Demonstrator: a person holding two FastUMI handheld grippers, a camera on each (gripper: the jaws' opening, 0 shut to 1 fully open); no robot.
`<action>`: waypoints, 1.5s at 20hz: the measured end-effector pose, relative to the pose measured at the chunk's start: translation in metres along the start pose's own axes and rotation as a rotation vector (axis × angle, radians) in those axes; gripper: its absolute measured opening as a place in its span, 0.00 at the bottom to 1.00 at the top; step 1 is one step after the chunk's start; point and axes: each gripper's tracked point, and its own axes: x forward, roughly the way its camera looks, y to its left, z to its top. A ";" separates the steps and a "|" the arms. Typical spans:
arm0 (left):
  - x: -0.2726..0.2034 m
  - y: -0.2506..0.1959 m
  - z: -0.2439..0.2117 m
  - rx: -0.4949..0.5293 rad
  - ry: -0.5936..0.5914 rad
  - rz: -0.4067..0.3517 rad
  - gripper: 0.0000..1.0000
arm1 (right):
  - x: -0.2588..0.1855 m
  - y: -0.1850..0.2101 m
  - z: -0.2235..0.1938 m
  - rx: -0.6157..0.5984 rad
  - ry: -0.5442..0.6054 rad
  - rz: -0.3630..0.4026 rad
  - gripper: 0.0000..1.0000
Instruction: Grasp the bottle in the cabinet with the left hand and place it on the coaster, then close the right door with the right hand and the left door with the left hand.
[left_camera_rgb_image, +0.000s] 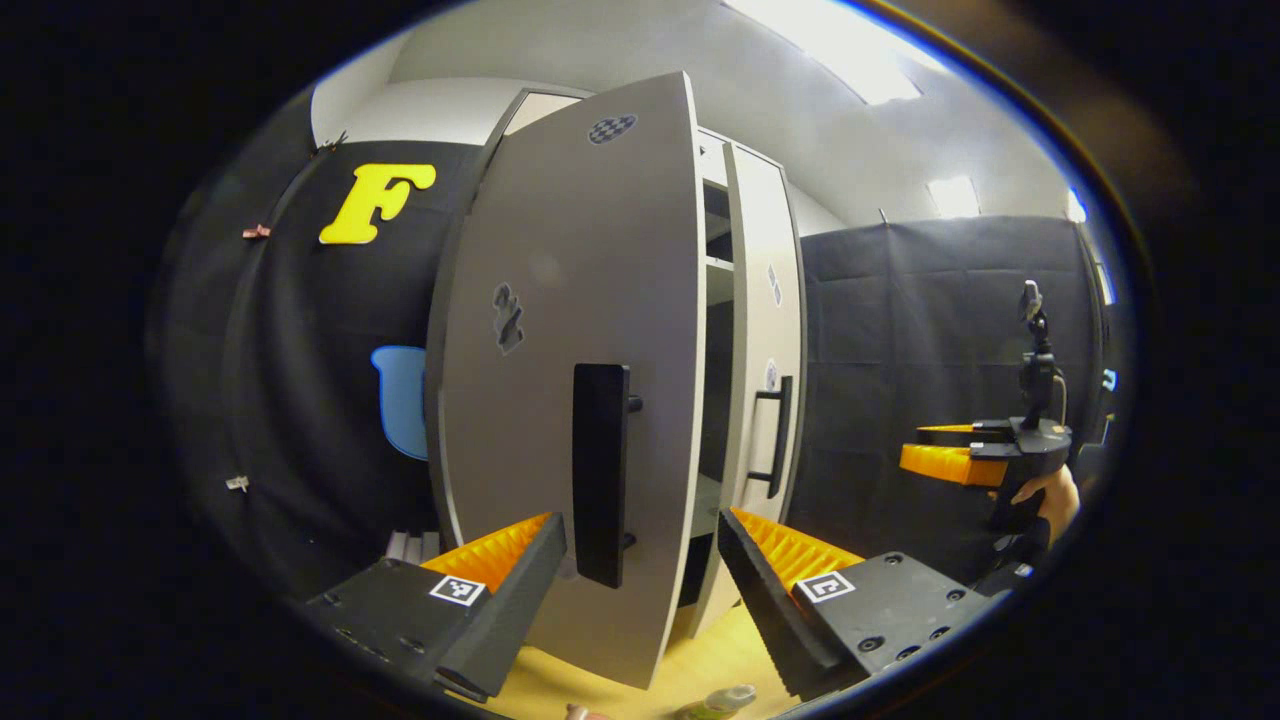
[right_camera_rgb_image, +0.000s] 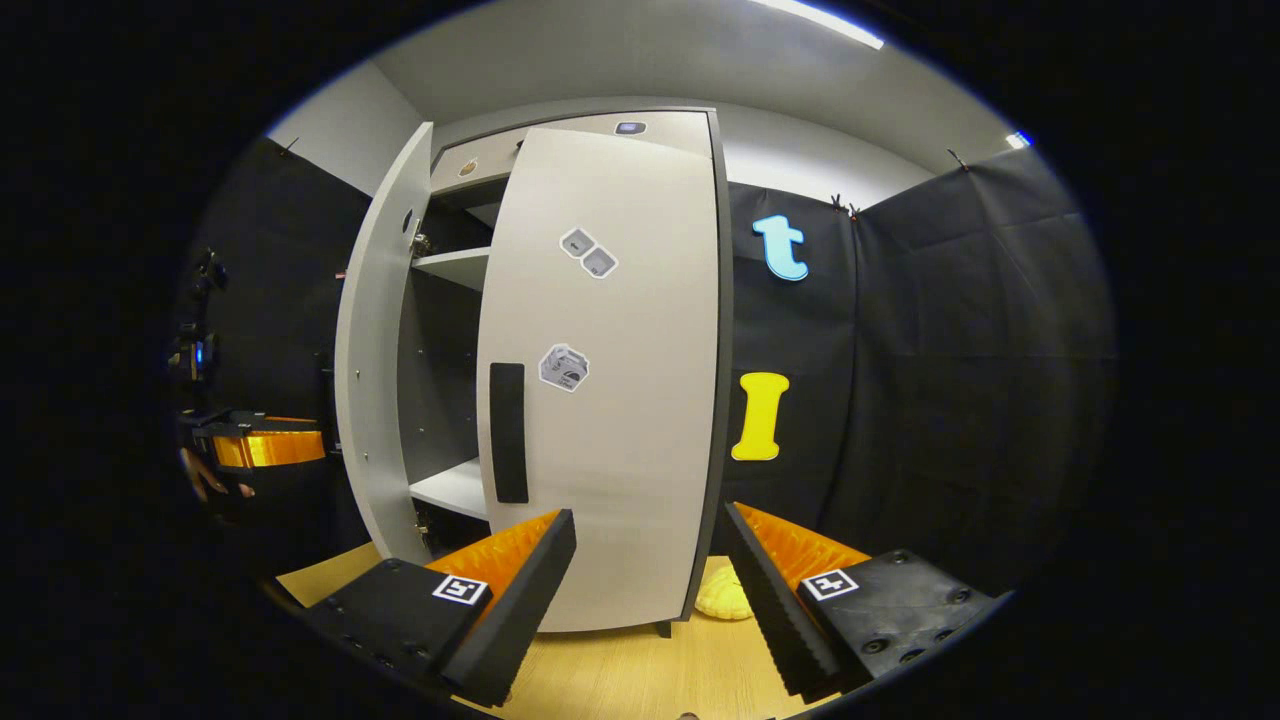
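Observation:
In the left gripper view, the grey cabinet's left door (left_camera_rgb_image: 560, 380) stands open toward me, its black handle (left_camera_rgb_image: 600, 460) just beyond my open left gripper (left_camera_rgb_image: 640, 525), whose fingers hold nothing. The right door (left_camera_rgb_image: 765, 340) stands ajar behind it. A greenish bottle (left_camera_rgb_image: 720, 702) shows at the bottom edge on the wooden table. In the right gripper view, my open, empty right gripper (right_camera_rgb_image: 650, 515) faces the right door (right_camera_rgb_image: 620, 400) and its black handle (right_camera_rgb_image: 507, 432). The left door (right_camera_rgb_image: 375, 380) is swung wide and bare shelves (right_camera_rgb_image: 455, 265) show between the two doors.
A hand holds the right gripper (left_camera_rgb_image: 935, 450) off to the right of the cabinet in the left gripper view. The left gripper (right_camera_rgb_image: 290, 445) shows at the far left of the right gripper view. A yellow object (right_camera_rgb_image: 725, 598) lies on the wooden table (right_camera_rgb_image: 640, 670) by the cabinet's foot.

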 end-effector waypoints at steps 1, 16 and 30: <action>-0.001 0.001 0.000 -0.010 0.002 0.003 0.97 | 0.000 0.000 0.000 0.001 0.003 0.003 0.98; -0.001 -0.002 -0.004 0.042 0.024 0.046 0.97 | 0.000 0.009 0.005 0.015 -0.002 0.063 0.98; -0.001 -0.003 -0.006 0.069 0.037 0.058 0.97 | 0.010 0.023 0.010 0.003 -0.007 0.098 0.98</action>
